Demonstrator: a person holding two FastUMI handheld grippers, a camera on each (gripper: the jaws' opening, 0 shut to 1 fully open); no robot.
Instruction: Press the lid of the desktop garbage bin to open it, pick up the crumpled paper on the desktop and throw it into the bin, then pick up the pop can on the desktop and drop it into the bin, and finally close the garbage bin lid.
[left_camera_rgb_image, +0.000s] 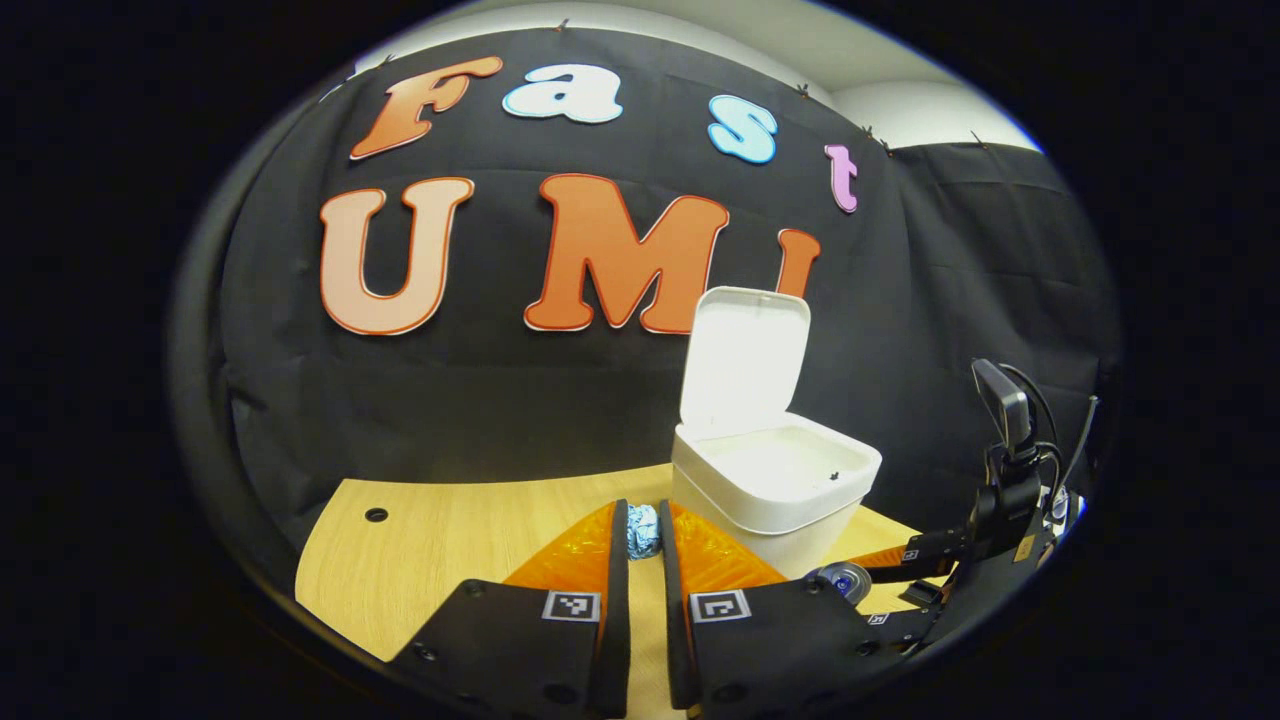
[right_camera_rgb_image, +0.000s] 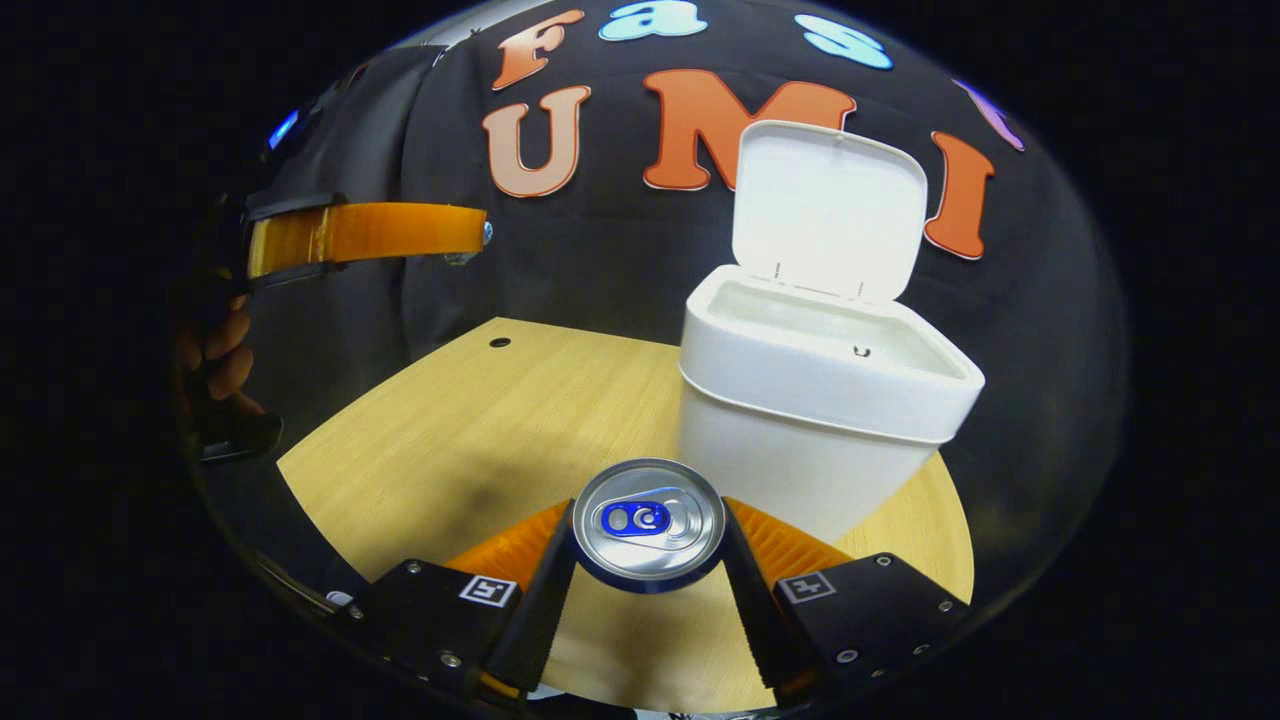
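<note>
Bin (right_camera_rgb_image: 820, 400) stands on the desktop (right_camera_rgb_image: 480, 420) with its lid (right_camera_rgb_image: 825, 205) up, mouth open. Left gripper (left_camera_rgb_image: 644, 535) has its fingers closed on the crumpled paper (left_camera_rgb_image: 642, 530), wad pinched right at the tips; the bin is just beyond and to the right of those tips. Right gripper (right_camera_rgb_image: 648, 530) brackets the pop can (right_camera_rgb_image: 648, 522), fingers against both sides of it, so it looks gripped; bin sits just past the right finger. Step in hand, as I judge it: paper drop. To do it well, carry the left tips over the middle of the mouth, clear of the upright lid, release only once above the opening. Keep the can hand steady and out of the way.
</note>
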